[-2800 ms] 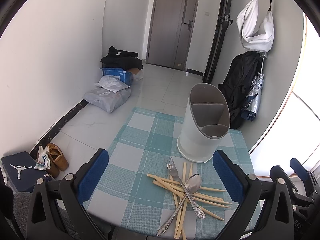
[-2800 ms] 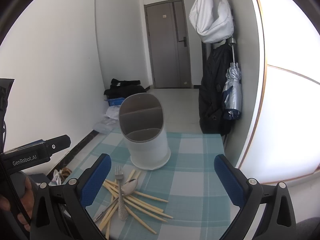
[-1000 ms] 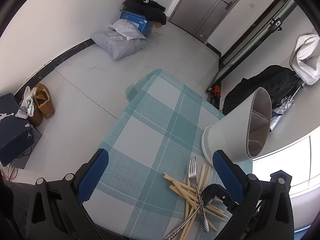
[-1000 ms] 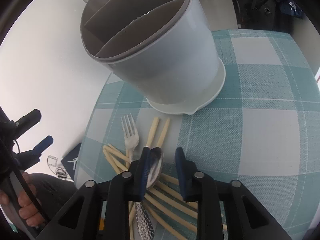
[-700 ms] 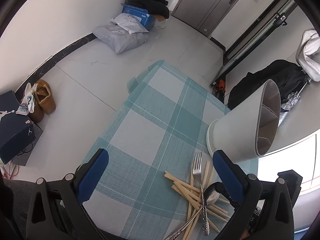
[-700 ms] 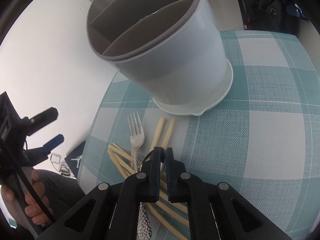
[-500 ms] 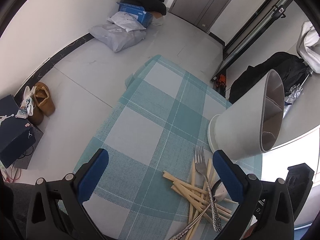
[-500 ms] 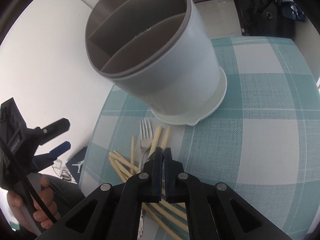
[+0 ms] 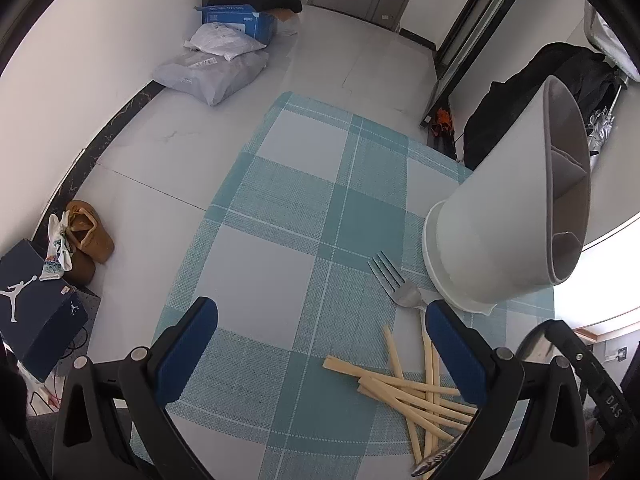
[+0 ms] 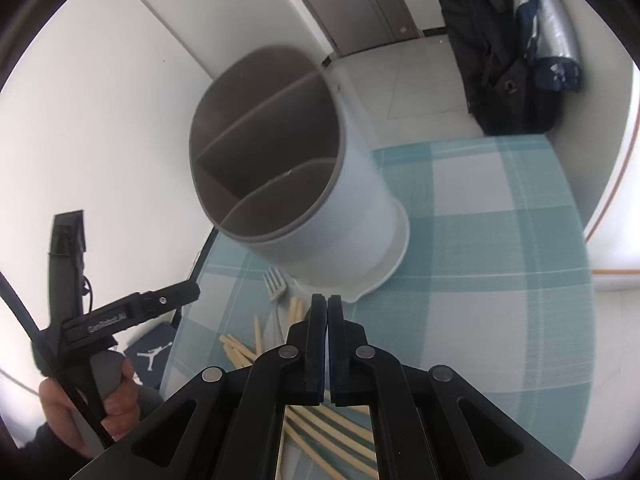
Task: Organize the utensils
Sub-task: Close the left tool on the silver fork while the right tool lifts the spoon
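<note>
Right gripper (image 10: 327, 300) pads pressed together; whether they pinch the spoon cannot be told, only a patterned handle end (image 9: 434, 460) shows at the frame edge. Left gripper (image 9: 320, 344) spread wide above the checked cloth (image 9: 280, 272). Fork (image 9: 394, 284) and chopsticks (image 9: 404, 388) lie beside the white holder (image 10: 320, 216).

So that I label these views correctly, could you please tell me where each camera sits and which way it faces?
Left wrist: on the left tool, looking steeply down at the checked table; its open fingers show.
Right wrist: on the right tool, facing the holder; its shut fingers and the left hand show.
Shared: holder, fork, chopsticks.
</note>
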